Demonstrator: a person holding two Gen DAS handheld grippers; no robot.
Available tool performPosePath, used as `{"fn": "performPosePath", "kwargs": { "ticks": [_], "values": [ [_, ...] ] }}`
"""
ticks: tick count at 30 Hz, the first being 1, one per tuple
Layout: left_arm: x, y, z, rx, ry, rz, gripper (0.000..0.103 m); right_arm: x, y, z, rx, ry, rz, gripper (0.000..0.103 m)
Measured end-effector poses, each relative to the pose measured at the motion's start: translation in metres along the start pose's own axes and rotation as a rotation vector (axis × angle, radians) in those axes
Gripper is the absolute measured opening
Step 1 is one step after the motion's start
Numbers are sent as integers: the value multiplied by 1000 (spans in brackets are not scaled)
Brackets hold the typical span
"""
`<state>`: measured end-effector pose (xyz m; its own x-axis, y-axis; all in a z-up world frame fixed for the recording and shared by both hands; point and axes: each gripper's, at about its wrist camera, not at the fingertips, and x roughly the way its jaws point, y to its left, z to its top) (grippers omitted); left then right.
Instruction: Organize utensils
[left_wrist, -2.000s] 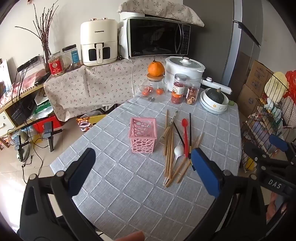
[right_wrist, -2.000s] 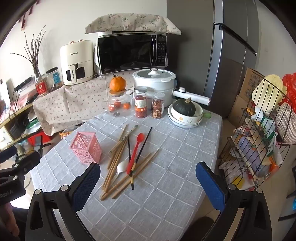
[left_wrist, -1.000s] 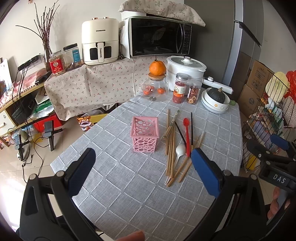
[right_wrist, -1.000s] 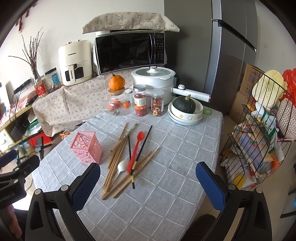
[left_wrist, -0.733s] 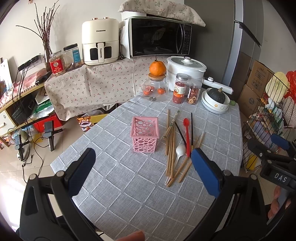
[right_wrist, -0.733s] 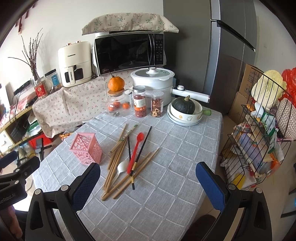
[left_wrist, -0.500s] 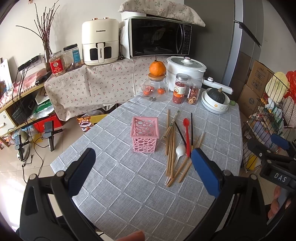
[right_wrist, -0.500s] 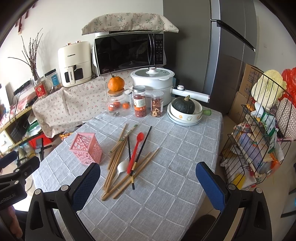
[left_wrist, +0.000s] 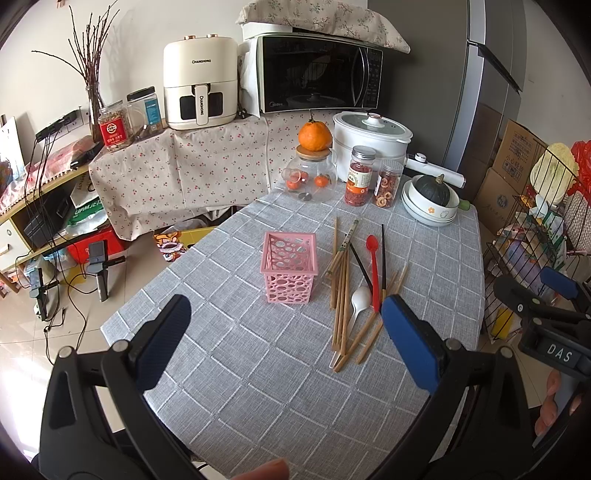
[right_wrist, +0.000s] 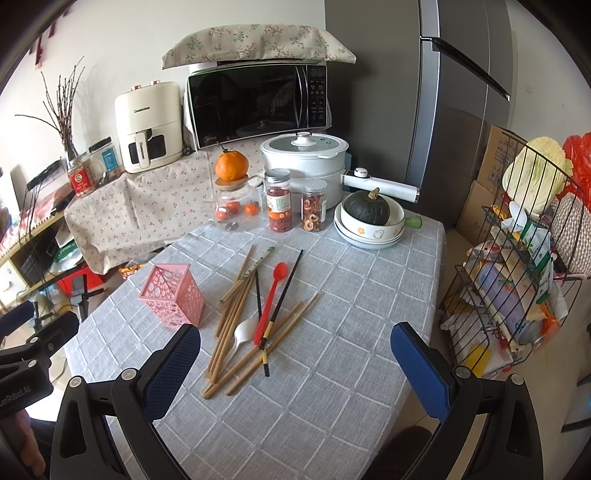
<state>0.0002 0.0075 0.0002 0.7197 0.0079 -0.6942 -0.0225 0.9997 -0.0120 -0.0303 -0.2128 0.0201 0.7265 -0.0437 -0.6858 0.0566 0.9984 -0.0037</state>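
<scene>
The left tongs fill the bottom of the left wrist view, spread wide with nothing between them, above the near edge of the grey checked tabletop. Just left of centre stands the pink perforated basket, upright and empty. Beside it, right of centre, lies a loose pile: wooden chopsticks, black chopsticks, a red spoon and a white spoon, overlapping one another. At the bottom of the right wrist view, the right tongs also gape empty, low over the tabletop's near right part.
</scene>
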Motion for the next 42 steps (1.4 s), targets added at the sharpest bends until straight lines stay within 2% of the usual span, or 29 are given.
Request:
{"fn": "performPosePath", "kwargs": {
  "ticks": [28,37,39,42],
  "values": [
    [6,5,-2,-12,15,-6,103,0,-1,-3,5,5,0,103],
    [17,3,0,-9,29,-16,103,8,-3,-4,11,42,23,103],
    [24,3,1,1,55,-27,103,12,-6,-3,18,56,31,103],
    [40,1,6,11,165,-93,103,20,-10,1,18,79,10,103]
  ]
}}
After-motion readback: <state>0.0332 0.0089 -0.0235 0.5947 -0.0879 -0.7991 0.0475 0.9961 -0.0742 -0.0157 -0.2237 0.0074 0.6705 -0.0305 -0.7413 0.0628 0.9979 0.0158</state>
